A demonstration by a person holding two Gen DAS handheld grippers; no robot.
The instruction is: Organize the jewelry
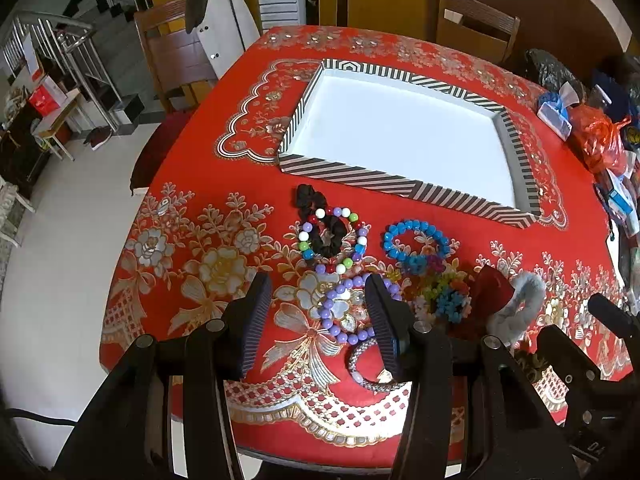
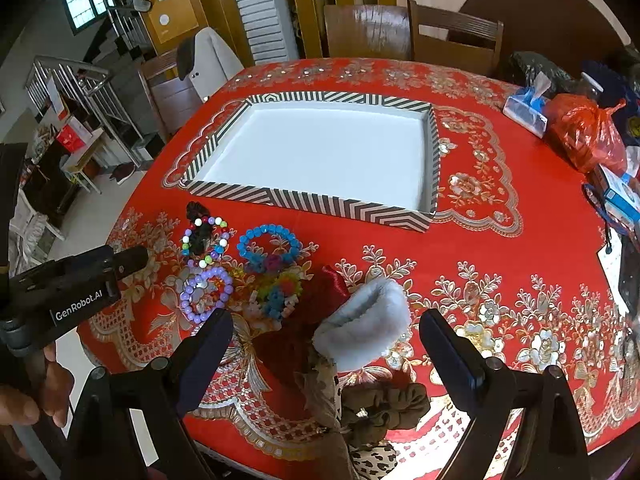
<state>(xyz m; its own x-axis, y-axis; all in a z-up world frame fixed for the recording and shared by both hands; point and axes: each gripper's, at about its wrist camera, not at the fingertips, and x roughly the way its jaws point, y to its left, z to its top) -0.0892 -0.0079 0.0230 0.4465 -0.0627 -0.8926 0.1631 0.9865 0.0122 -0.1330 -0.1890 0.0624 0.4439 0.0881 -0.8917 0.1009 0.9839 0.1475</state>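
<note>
several bracelets (image 1: 332,240) before striped tray (image 1: 384,180); bags (image 2: 580,136) at right

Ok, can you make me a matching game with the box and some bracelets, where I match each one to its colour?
Things:
1. box
2. bracelet nearest the box
3. bracelet nearest the table edge
4. fluffy band

Colours:
A. purple
B. grey
C. black-and-white stripes
D. blue

Pairs: 1-C, 2-D, 3-A, 4-B
</note>
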